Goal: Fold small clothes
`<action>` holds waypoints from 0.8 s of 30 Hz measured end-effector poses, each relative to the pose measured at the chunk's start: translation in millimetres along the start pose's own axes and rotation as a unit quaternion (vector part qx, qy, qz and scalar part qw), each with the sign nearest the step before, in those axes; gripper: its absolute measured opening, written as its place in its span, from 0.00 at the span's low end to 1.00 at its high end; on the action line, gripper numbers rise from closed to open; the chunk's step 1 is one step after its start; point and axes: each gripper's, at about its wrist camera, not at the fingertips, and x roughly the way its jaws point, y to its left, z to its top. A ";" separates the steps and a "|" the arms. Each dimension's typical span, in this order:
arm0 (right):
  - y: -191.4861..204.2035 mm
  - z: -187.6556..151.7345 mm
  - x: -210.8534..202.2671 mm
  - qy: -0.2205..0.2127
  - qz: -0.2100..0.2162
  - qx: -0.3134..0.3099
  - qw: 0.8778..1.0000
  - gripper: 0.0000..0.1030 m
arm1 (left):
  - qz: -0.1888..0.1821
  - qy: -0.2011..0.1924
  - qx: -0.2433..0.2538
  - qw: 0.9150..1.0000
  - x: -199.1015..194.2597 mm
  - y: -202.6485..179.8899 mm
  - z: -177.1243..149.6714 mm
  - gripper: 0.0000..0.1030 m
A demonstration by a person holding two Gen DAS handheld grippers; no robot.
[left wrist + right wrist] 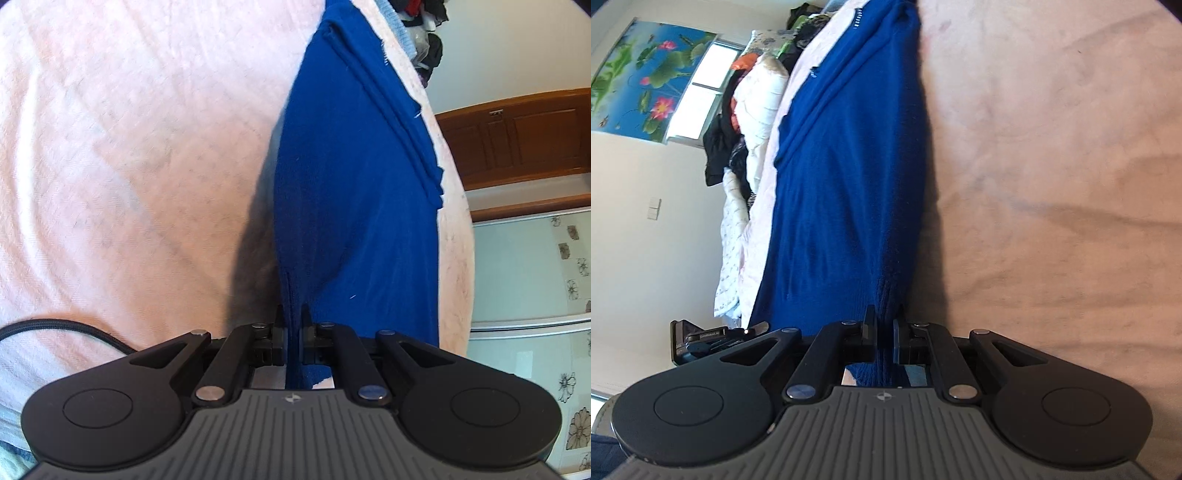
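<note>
We find the left gripper (293, 314) clamped tight on an edge of the blue garment (354, 192), a thin fold of the knit pinched between its pads, and the right gripper (884, 314) likewise closed on a ribbed edge of the same garment (849, 166). From both grips we note the cloth running away from the fingers in a long strip across the pale pink bed cover (129, 147), lying near the bed's edge. Beyond it we record heaped clothes and bedding (753, 110), a wooden cabinet (517, 136) and a lotus-print window blind (646, 77).
</note>
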 end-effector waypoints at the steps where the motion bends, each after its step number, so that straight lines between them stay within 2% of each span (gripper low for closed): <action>1: 0.1 1.2 -1.6 -0.002 0.006 0.003 1.000 0.10 | -0.001 -0.004 0.002 1.000 -2.0 -2.5 2.5 0.05; 5: 7.6 16.4 -11.2 -0.022 0.030 0.001 0.999 0.11 | -0.014 -0.025 0.022 0.999 -14.8 -21.5 22.3 0.05; 10: 33.2 63.0 -20.4 -0.069 0.102 -0.019 0.992 0.11 | -0.077 -0.072 0.052 0.993 -26.7 -66.5 73.6 0.05; 13: 46.3 110.4 -16.9 -0.104 0.129 -0.034 0.986 0.11 | -0.104 -0.089 0.066 0.988 -18.6 -94.7 116.1 0.05; 16: 51.4 169.8 -3.1 -0.131 0.149 -0.028 0.980 0.11 | -0.105 -0.105 0.068 0.987 3.3 -123.5 170.6 0.05; 22: 34.8 290.5 45.5 -0.157 0.127 0.020 0.979 0.11 | -0.086 -0.115 0.021 0.989 69.9 -150.0 274.4 0.05; 24: 22.2 325.7 68.9 -0.155 0.115 0.048 0.980 0.11 | -0.063 -0.113 0.016 0.991 97.6 -157.4 307.8 0.05</action>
